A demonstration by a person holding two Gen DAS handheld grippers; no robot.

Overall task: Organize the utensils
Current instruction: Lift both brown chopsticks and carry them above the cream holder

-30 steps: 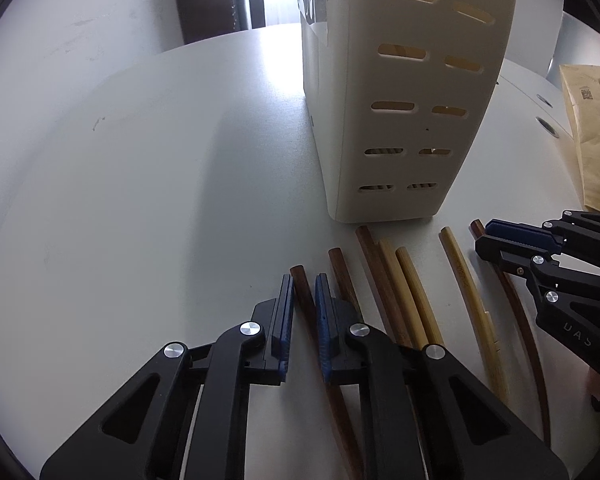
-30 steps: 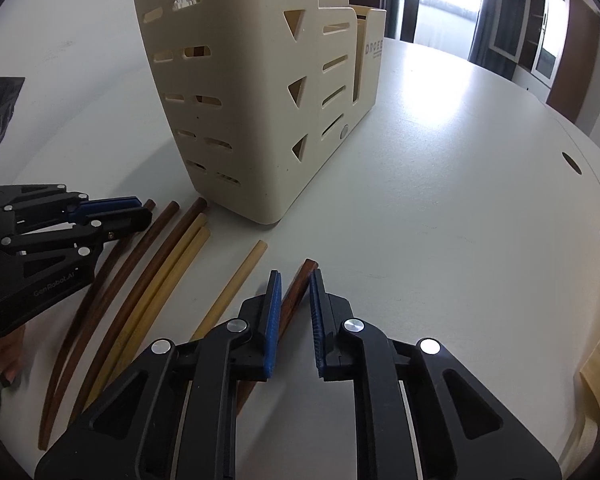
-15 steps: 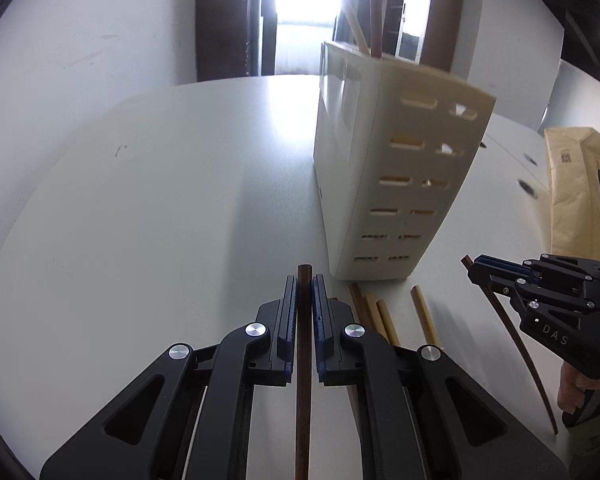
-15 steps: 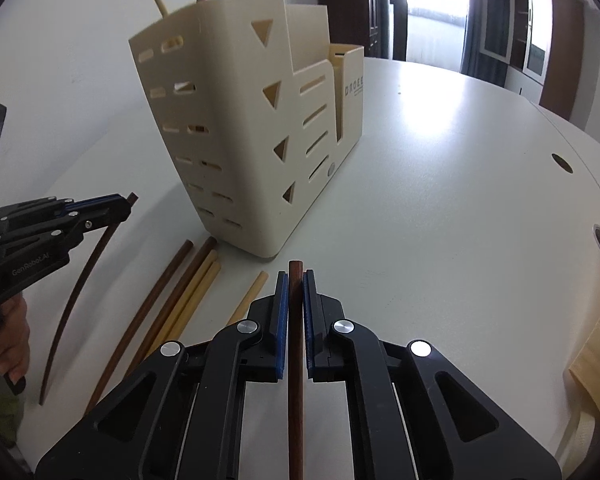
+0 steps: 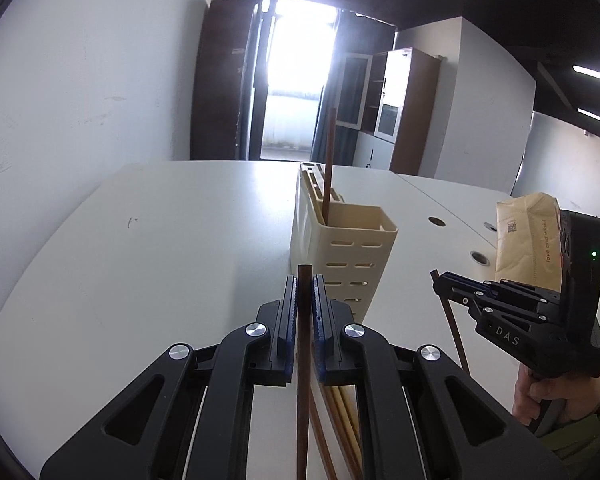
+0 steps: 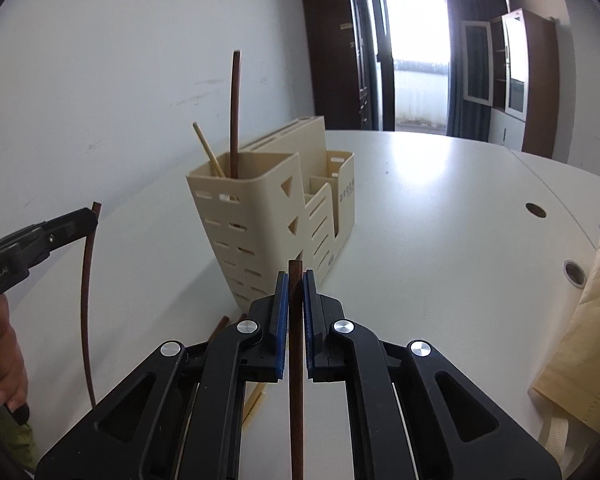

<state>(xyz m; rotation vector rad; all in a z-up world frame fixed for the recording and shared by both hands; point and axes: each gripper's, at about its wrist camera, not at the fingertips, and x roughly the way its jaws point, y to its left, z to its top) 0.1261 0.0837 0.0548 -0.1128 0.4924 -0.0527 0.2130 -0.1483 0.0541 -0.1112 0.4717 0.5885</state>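
Both tongs (image 5: 303,280) (image 6: 295,276) have lifted dark chopsticks (image 5: 302,360) (image 6: 295,360) off the table (image 5: 160,240)

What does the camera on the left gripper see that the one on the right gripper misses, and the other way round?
Only the left wrist view shows the left gripper head-on, shut on a dark chopstick, and the printing on the paper bag.

Only the right wrist view shows the right gripper head-on, clamping its own dark chopstick, the pale chopstick in the cream holder, and the holder's triangular cut-outs.

Both show the holder, the tall dark chopstick standing in it, loose chopsticks on the white table, and the other gripper.
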